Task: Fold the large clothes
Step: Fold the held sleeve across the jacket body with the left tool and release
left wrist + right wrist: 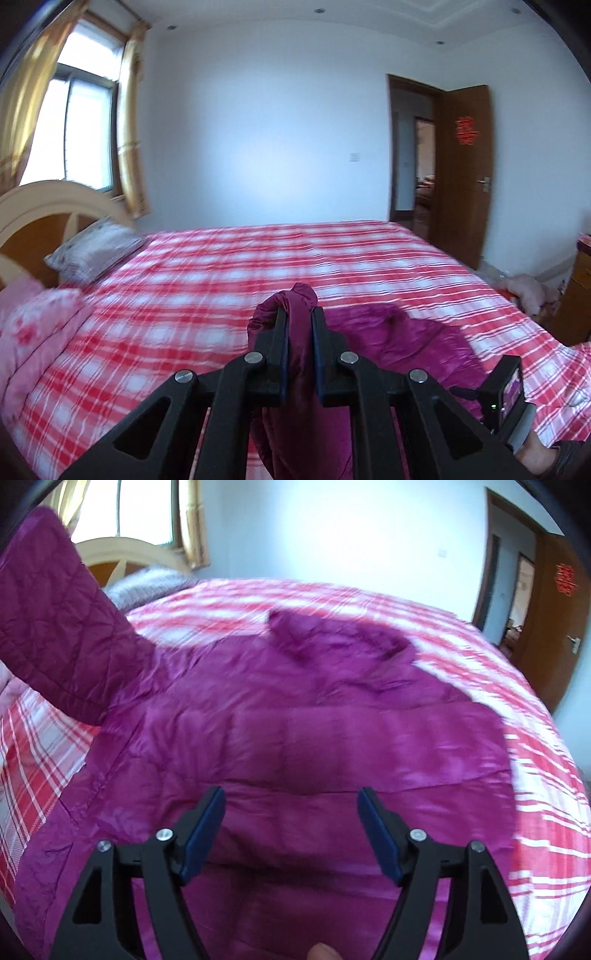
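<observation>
Two grippers: left gripper (300, 321) clamped on a bunched fold of the magenta quilted jacket (303, 731), lifted off the bed (221, 273). Right gripper (291, 801) jaws wide, holding nothing, over jacket's middle. Jacket spread near the bed's near edge, one sleeve (55, 627) raised.

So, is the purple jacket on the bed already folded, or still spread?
Mostly spread. The purple jacket lies open across the bed; only one sleeve is lifted, pinched in the left gripper.
</observation>
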A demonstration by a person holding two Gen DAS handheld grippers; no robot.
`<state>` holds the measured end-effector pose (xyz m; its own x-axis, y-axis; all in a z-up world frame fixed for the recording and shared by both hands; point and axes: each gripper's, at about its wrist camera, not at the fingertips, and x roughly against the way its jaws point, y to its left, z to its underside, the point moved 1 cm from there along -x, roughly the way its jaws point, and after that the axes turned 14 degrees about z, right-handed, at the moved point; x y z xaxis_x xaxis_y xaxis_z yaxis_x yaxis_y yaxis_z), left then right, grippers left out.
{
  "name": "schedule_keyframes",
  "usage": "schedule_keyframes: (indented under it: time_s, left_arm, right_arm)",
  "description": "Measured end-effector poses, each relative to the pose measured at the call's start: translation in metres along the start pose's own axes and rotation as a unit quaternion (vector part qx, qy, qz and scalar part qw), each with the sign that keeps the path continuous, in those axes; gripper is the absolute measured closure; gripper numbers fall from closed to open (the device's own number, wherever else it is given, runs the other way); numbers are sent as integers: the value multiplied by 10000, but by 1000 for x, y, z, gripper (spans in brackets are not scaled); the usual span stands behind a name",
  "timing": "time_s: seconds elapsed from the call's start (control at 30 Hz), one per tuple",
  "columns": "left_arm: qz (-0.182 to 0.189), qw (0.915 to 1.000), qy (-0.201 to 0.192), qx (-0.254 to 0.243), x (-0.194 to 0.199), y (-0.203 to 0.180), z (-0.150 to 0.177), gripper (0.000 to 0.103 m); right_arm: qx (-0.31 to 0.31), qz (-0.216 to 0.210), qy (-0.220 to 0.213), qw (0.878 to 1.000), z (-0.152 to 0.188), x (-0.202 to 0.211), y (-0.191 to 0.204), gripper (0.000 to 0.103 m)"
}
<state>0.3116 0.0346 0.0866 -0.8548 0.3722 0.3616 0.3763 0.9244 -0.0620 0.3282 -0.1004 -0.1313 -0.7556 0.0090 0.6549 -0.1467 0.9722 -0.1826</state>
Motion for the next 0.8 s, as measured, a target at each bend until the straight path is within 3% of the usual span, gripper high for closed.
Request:
schedule_keyframes:
  time_s: [0.1,0.2,0.27,0.47,0.6,0.7,0.73,0.77,0.8]
  left_arm:
    - [366,9988,77,-316,-23,-46,-1,93]
    - [614,9948,413,-695,-58,-93,24,93]
    - [498,9914,623,-1040,-85,-119,49,93]
    - [290,9854,1216,-1157,-167,-168,123,93]
    - [454,9792,1608,-1154,-181,-195,140,93]
    - [580,9813,1303,-1296,-159,-203,134,91]
    - [600,9821,1185,-1333,-153,-200,129,87]
    - [569,9833,1059,-1365,-145,-194,124,72]
    - [426,9853,905,-1382,-137,-183,120,39]
  right_arm:
    - [-318,111,19,9994,5,3,-31,26]
    - [-610,259,53,9978,13,2,-57,26]
    - [-844,298,73,9960,21,5,-74,26]
    - [-1283,521,237,9901,42,6,-114,26]
    - [-1512,698,247,9857,50,9,-134,25]
    - [-1639,849,217,9826,53,10,-145,25]
    - [-1688,886,201,9815,53,11,-149,25]
    - [-1749,909,171,9802,53,13,-152,25]
    - [-1771,915,147,9798,52,16,-153,25]
